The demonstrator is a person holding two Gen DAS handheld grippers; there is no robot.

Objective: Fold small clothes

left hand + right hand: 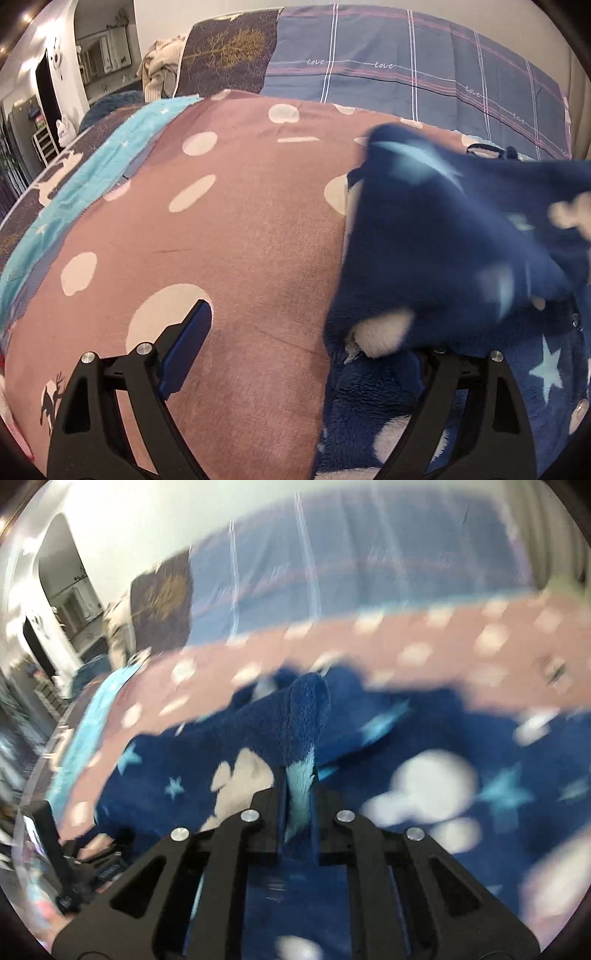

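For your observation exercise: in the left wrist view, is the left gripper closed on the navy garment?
No: the left gripper stands wide open, the navy fleece garment draped over one finger.

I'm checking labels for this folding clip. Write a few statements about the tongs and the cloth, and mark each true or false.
1. The right tongs are shut on a fold of the navy fleece garment. True.
2. The left tongs grip the garment. False: they stand open, holding nothing.
3. The garment bears pale stars. True.
4. The bedspread under it is plain green. False: it is dusty pink with white spots.
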